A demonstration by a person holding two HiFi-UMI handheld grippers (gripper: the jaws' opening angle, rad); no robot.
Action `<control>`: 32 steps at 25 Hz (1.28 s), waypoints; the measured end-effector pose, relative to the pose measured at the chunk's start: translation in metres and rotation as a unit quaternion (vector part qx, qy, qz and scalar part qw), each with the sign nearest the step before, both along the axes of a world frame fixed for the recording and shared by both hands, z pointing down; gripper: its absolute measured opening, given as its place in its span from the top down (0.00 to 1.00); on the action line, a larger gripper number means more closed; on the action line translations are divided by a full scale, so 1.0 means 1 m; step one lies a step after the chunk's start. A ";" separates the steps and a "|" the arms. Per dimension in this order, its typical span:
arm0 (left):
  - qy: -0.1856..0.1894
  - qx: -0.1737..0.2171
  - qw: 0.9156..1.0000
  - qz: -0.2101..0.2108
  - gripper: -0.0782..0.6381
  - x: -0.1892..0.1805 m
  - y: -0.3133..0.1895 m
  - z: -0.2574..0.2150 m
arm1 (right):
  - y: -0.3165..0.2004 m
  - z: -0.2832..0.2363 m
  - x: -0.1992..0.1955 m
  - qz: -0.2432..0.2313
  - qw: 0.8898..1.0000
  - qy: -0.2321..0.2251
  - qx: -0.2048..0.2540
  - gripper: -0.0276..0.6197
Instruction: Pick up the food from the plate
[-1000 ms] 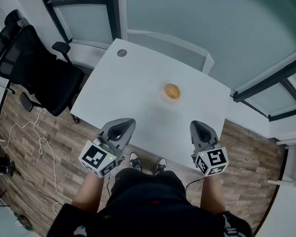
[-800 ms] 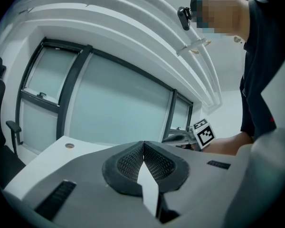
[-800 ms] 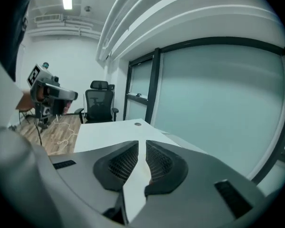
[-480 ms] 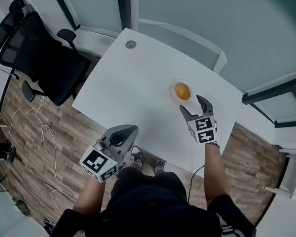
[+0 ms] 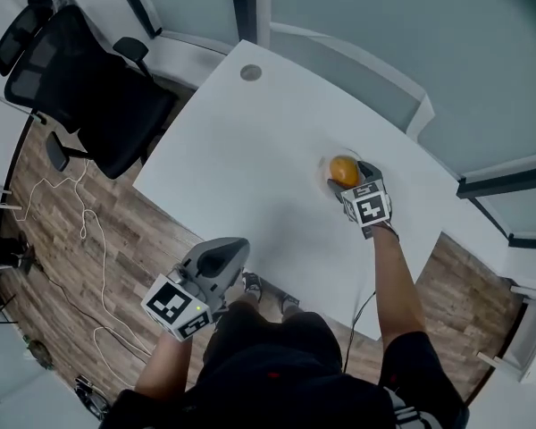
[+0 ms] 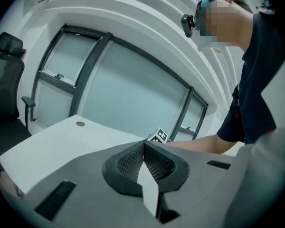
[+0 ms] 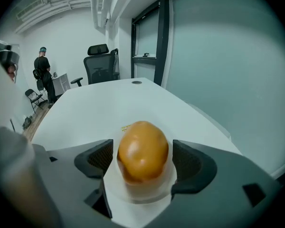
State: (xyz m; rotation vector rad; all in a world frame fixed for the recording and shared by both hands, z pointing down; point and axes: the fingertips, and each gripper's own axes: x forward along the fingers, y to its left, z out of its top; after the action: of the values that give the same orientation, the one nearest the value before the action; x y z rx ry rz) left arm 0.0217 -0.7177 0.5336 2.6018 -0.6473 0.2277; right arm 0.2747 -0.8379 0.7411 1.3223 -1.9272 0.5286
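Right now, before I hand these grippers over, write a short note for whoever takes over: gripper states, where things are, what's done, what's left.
Left gripper: jaws shut, nothing in them, held low by the near edge of the table.
Right gripper: jaws opening, one on each side of the orange food, pads not pressing on it.
Food: sitting on the white plate on the table.
Done: right gripper is in place around the food.
Left to do: close the jaws on the food and lift it off the plate.
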 end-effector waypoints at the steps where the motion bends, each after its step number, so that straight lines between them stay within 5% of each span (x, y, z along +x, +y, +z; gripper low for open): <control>1: -0.002 -0.003 1.000 -0.004 0.86 0.000 0.000 0.003 | -0.002 0.006 0.001 0.001 1.000 -0.002 -0.006 0.39; 7: -0.005 -0.004 1.000 -0.015 0.86 0.003 0.002 0.004 | -0.007 -0.010 0.002 -0.004 0.999 0.016 0.047 0.39; 16: 0.016 0.026 1.000 0.004 0.86 0.028 0.013 -0.036 | 0.034 -0.154 -0.003 0.045 0.979 -0.056 0.191 0.39; 25: 0.046 0.105 0.993 0.039 0.86 0.062 0.040 -0.109 | 0.132 -0.312 -0.007 0.074 0.932 -0.124 0.333 0.39; 32: 0.066 0.186 0.979 0.060 0.86 0.078 0.057 -0.179 | 0.193 -0.392 0.002 0.079 0.903 -0.118 0.405 0.39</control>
State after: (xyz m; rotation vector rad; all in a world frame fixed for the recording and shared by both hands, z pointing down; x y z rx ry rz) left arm 0.0996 -0.6612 0.3547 2.9862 -0.5278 -0.0357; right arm 0.2762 -0.6445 0.3490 2.0113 -2.3692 -0.0869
